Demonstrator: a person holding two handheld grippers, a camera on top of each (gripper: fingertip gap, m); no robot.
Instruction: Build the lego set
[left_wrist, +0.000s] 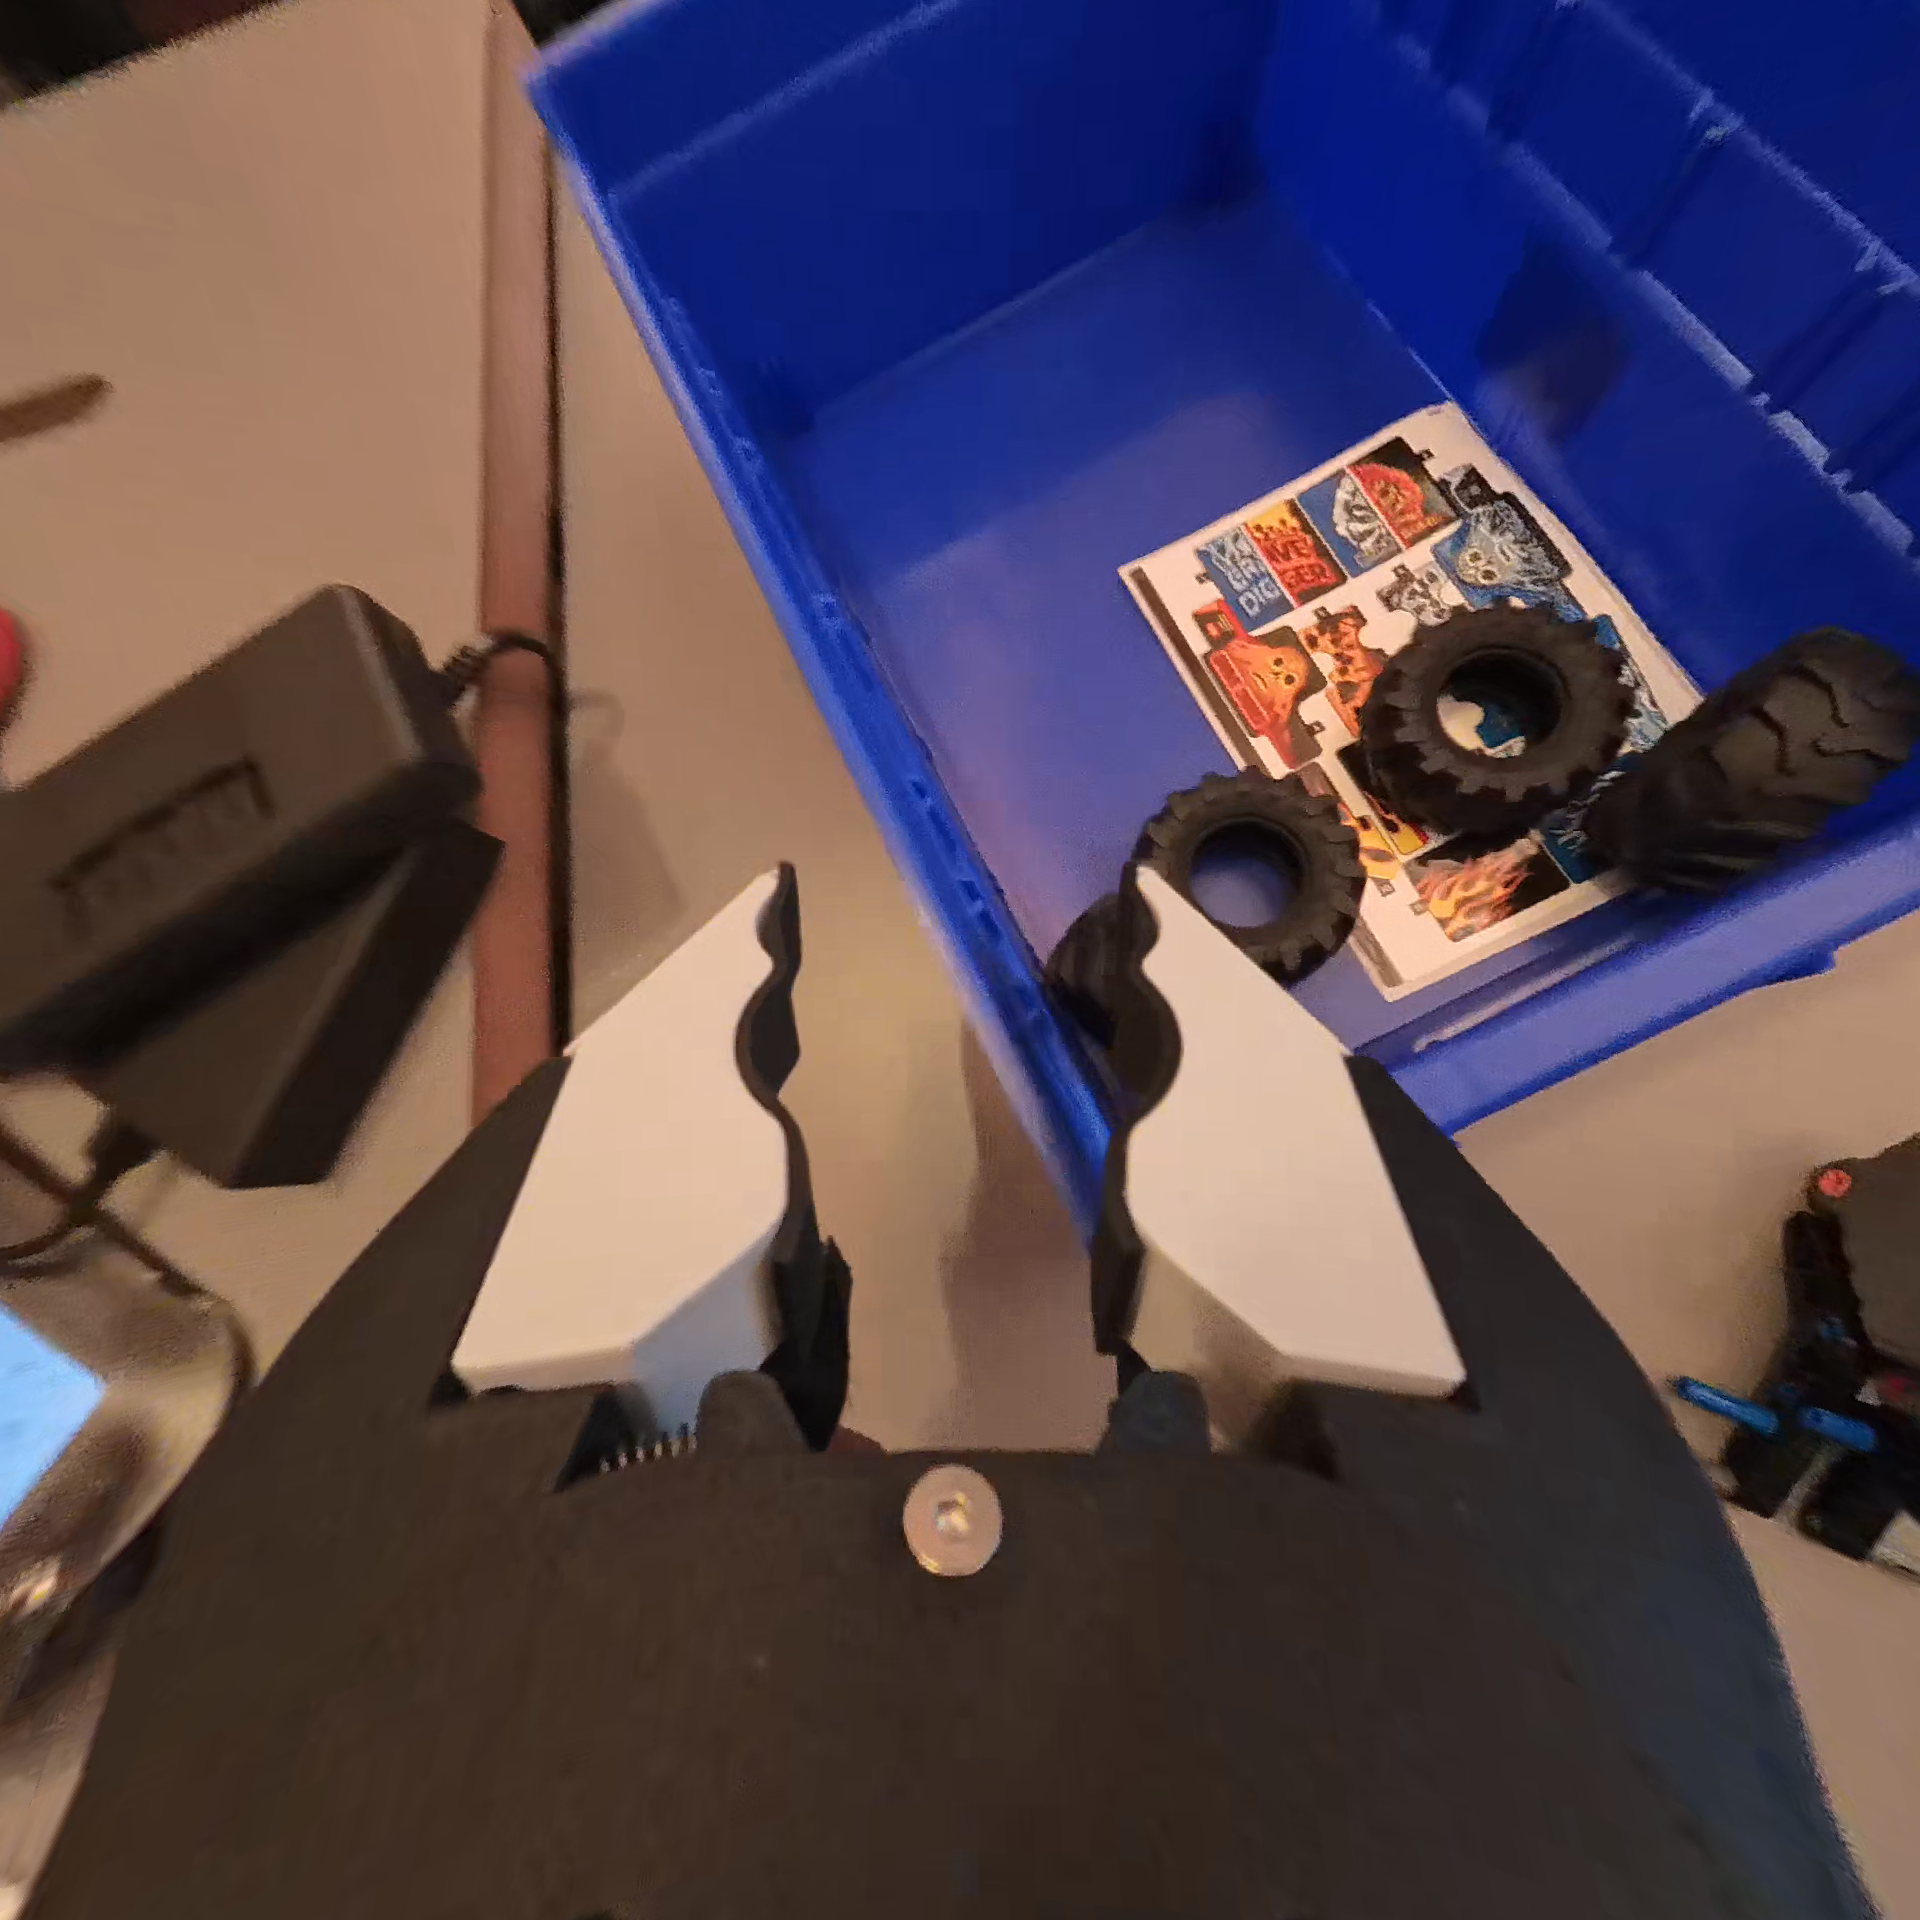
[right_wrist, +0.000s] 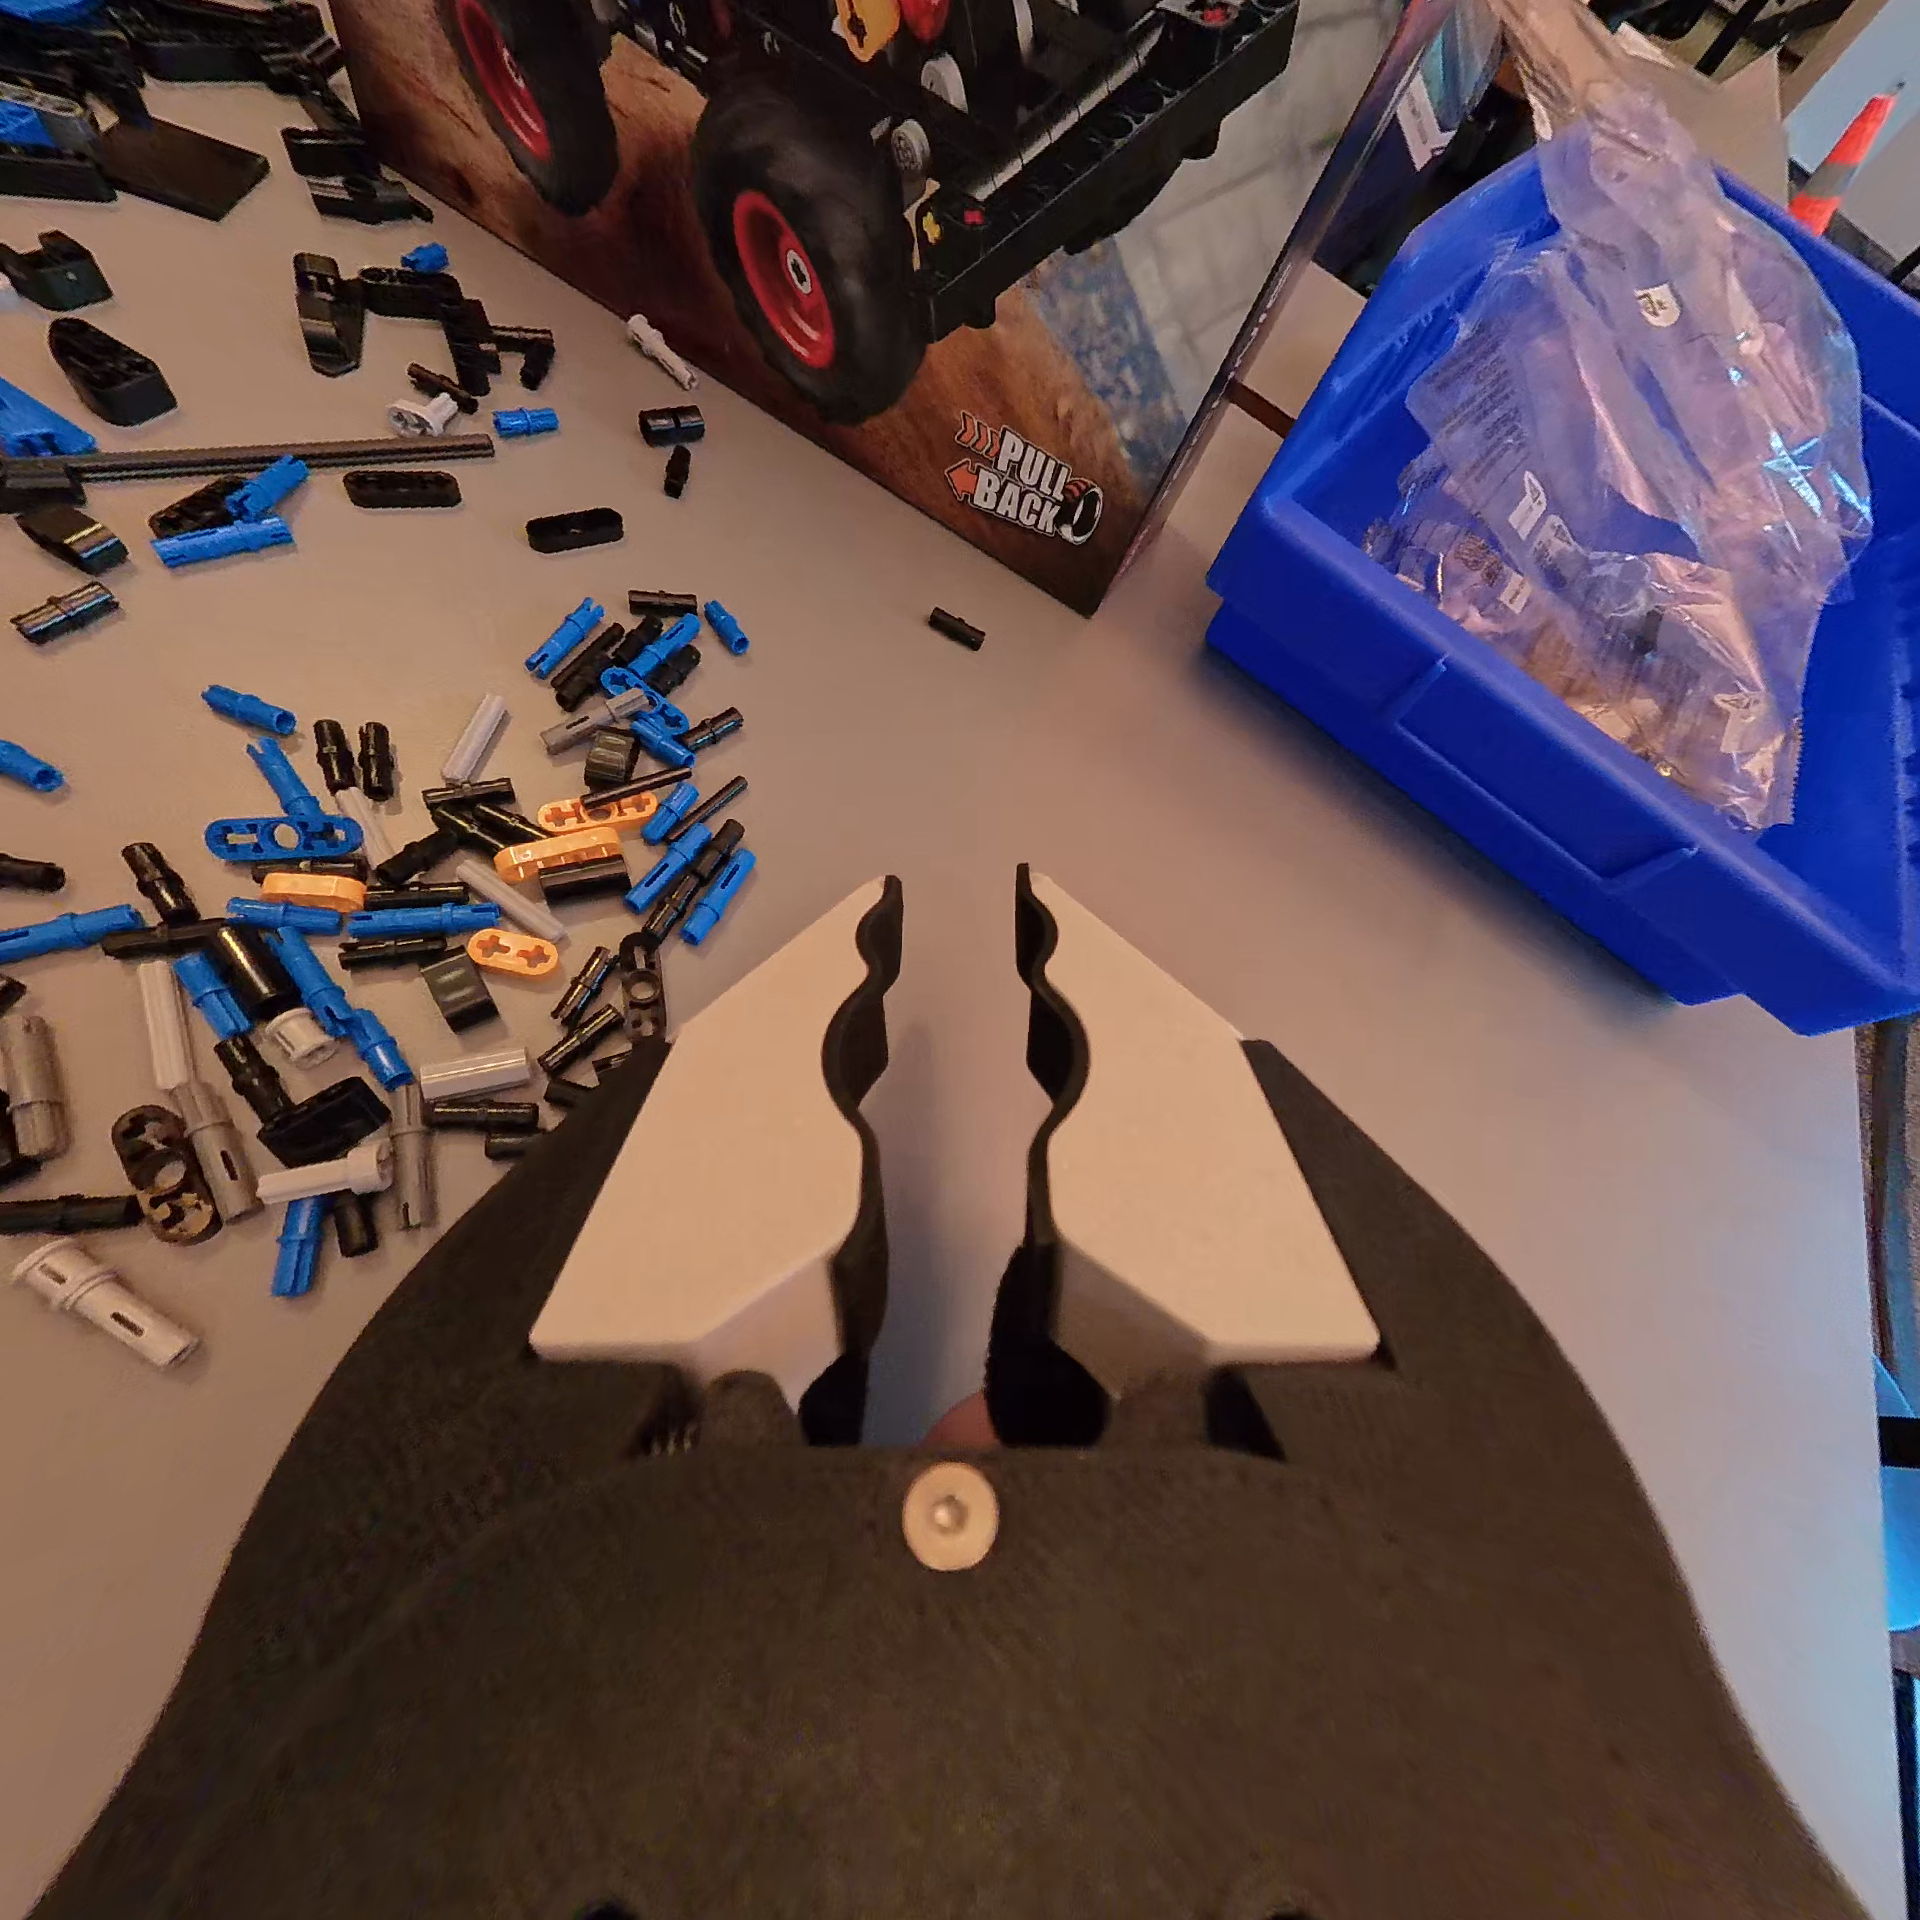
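While both claws hang empty over a pale grey table (right_wrist: 1299, 1039), the left gripper (left_wrist: 961, 883) gapes wide at the edge of a blue bin (left_wrist: 831, 260) holding black tyres (left_wrist: 1491, 717) on a sticker sheet (left_wrist: 1278, 623). At the left edge of that view sits a black power adapter (left_wrist: 229, 790). The right gripper (right_wrist: 958, 883) stands narrowly apart; loose lego pieces (right_wrist: 416, 914) scatter across the left of its view, the set's box (right_wrist: 831, 260) stands at the top, and a second blue bin (right_wrist: 1558, 779) with plastic bags (right_wrist: 1662, 468) sits at upper right.
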